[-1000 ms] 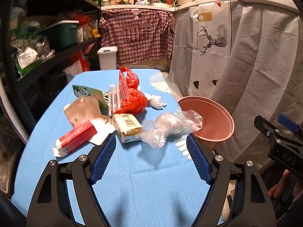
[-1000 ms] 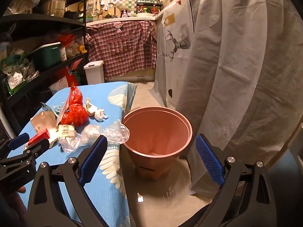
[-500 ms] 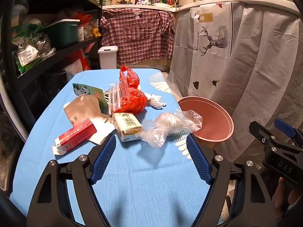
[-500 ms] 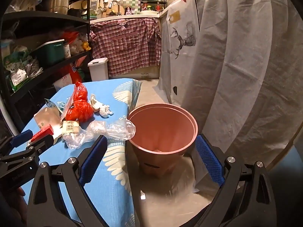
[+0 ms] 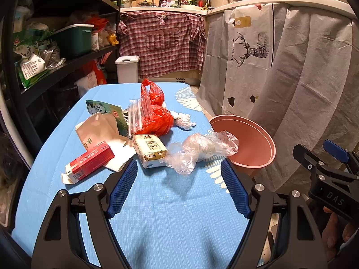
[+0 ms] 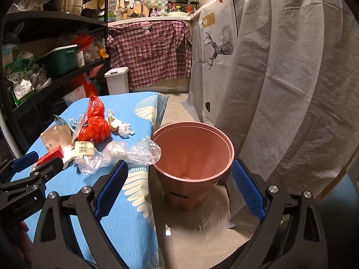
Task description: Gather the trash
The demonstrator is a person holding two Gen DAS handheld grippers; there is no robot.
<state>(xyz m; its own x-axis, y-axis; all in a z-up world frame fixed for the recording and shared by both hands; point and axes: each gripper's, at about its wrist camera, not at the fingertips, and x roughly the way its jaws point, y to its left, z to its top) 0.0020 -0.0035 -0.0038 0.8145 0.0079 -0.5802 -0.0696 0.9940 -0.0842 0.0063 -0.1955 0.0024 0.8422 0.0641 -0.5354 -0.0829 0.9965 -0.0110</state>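
Trash [image 5: 154, 134] clusters mid-table; near cloth [image 5: 168, 213] clear; bin [image 6: 193, 152] abuts edge; left gripper [image 5: 179, 188], right gripper [image 6: 179, 188] spread, empty.

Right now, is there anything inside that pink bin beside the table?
The pink bin looks empty: only bare inner wall and part of the bottom show in the right wrist view. The near rim hides the rest of the bottom. All the trash lies on the table.

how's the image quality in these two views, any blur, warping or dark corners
Left wrist view: warm indoor light, trash on the blue tablecloth sharp, soft shadow under the clear plastic bag, shelves bow from fisheye, corners black. Right wrist view: pink bin in focus, curtain edges curve, bottom right corner dark.
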